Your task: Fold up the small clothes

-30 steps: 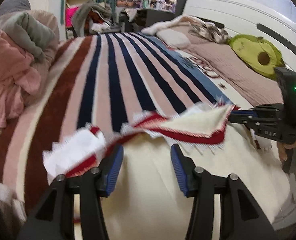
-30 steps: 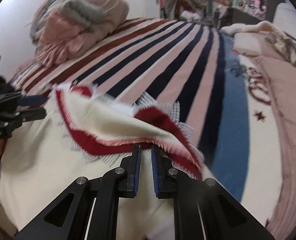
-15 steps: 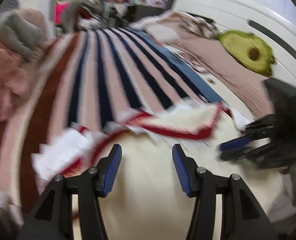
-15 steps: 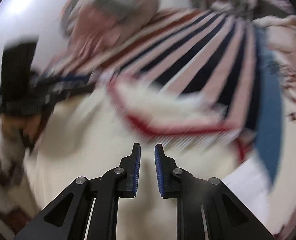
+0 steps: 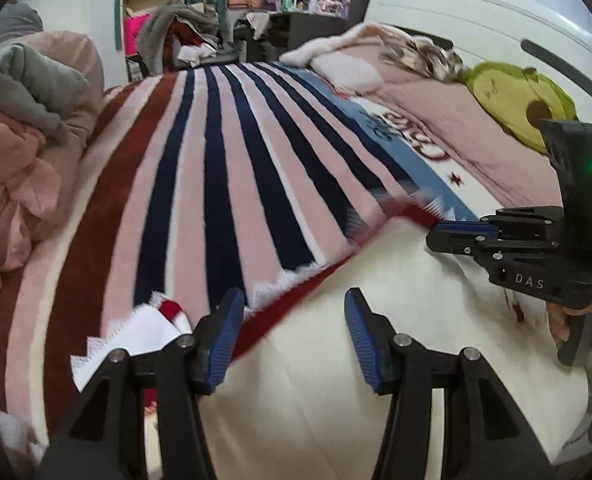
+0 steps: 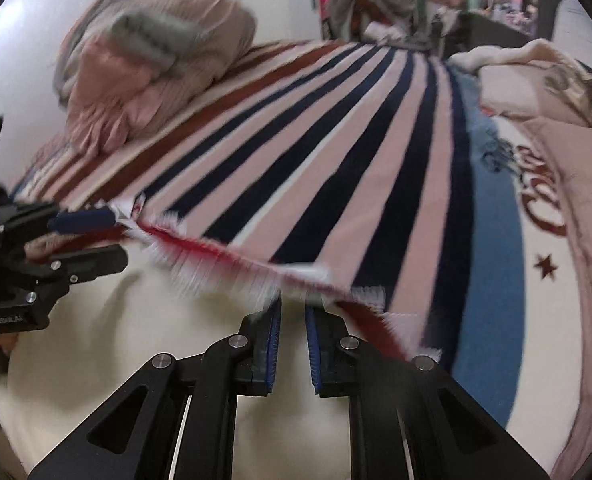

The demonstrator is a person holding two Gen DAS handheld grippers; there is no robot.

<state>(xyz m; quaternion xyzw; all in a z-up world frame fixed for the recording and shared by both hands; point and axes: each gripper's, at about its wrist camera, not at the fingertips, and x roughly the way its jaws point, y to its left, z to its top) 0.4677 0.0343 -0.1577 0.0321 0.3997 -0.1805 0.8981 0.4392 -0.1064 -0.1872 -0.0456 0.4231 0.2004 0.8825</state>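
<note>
The left gripper (image 5: 289, 334) is held tilted downward over a cream cloth with a red border and white fringe (image 5: 336, 380), which lies spread on a striped bedspread (image 5: 231, 168). Its blue-padded jaws are kept well apart, with nothing pressed between them; the cream surface is seen in the gap, and the red border passes just beyond the left fingertip. A white fringed corner of the cloth is seen beside the left finger, on its outer side.

The right gripper (image 6: 293, 314) is likewise pitched downward over the same cloth. Its jaws are closing, with only a narrow slit left between the pads; the fringed red edge is seen right at the fingertips, but whether fabric is pinched there cannot be told from the blurred edge. In the left wrist view this gripper (image 5: 436, 236) is seen from the side, pointed level along the cloth's far edge, and its handle is gripped from below by a hand (image 5: 576, 320) at the right margin.

A heap of pink and grey bedding (image 5: 19, 128) is found well beyond the left gripper, to its left, and an avocado-shaped cushion (image 5: 512, 100) is seen far off to the right.
</note>
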